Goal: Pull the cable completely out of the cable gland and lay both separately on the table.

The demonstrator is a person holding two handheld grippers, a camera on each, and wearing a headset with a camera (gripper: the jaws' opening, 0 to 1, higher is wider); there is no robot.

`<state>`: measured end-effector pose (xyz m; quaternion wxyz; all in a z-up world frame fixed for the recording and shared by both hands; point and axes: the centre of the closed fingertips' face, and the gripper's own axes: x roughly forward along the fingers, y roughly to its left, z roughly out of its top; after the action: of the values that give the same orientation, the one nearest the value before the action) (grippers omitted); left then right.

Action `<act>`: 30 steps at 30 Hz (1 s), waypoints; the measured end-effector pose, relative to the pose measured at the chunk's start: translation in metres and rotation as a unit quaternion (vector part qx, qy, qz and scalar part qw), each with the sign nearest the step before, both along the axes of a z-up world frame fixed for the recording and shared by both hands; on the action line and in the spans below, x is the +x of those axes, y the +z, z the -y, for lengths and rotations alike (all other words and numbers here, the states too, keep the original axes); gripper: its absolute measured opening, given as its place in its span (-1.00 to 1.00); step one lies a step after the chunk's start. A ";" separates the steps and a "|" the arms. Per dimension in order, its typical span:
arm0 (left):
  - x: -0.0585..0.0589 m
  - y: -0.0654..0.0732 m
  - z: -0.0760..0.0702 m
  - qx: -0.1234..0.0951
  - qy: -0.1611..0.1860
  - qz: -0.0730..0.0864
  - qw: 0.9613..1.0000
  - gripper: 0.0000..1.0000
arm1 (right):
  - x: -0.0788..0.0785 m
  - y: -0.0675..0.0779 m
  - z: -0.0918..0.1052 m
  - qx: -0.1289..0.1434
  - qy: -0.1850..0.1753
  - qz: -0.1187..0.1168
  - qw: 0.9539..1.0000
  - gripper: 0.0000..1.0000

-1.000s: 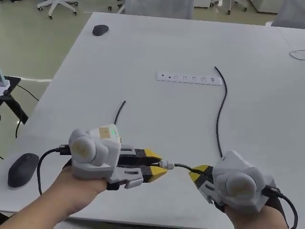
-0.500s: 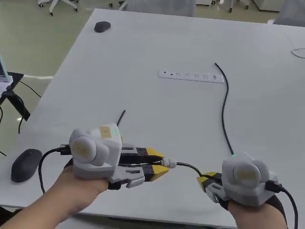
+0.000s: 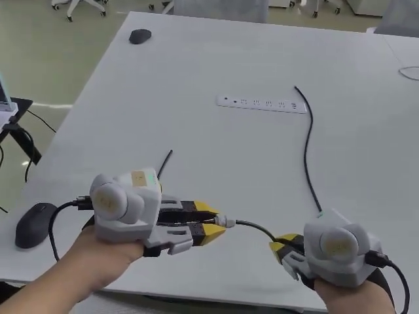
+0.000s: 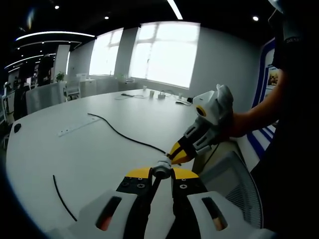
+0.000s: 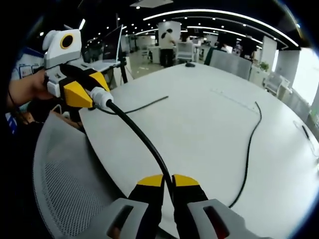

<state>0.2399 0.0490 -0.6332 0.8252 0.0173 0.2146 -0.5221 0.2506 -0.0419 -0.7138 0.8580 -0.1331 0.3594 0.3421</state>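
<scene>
The left tool (image 3: pixel 215 222), jaws closed on the cable gland (image 3: pixel 225 222), faces the right tool (image 3: pixel 277 246), jaws closed on the cable (image 3: pixel 252 227), above the near edge of the desk (image 3: pixel 196 78); the cable span runs left-to-right between them, so extraction requires pulling along that axis.

I see a pale grey table (image 3: pixel 216 59). A white power strip (image 3: pixel 261 104) lies flat toward its far side. A long cable (image 3: pixel 306 150), black, starts just beside the strip's right end and curves down toward the near edge. A short cable (image 3: pixel 165 162) lies well apart on the left (thin, nearly straight). One dark mouse (image 3: pixel 139 36) sits near the far left corner, and a second mouse (image 3: pixel 34 224) near the near left corner.
</scene>
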 end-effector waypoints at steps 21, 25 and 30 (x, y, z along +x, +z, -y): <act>0.001 0.000 -0.001 0.002 -0.002 -0.006 1.000 -0.71 | -0.003 0.056 -0.049 -0.011 0.125 0.087 0.988 -0.66; 0.001 -0.001 -0.001 0.004 -0.003 -0.005 1.000 -0.71 | -0.003 0.062 -0.065 -0.028 0.165 0.116 0.979 -0.71; 0.001 -0.001 0.001 0.004 -0.003 -0.007 1.000 -0.71 | -0.004 0.064 -0.072 -0.042 0.186 0.128 0.973 -0.77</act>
<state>0.2409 0.0480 -0.6339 0.8222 0.0175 0.2221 -0.5237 0.2471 0.0302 -0.6501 0.8120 -0.2762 0.2294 0.4602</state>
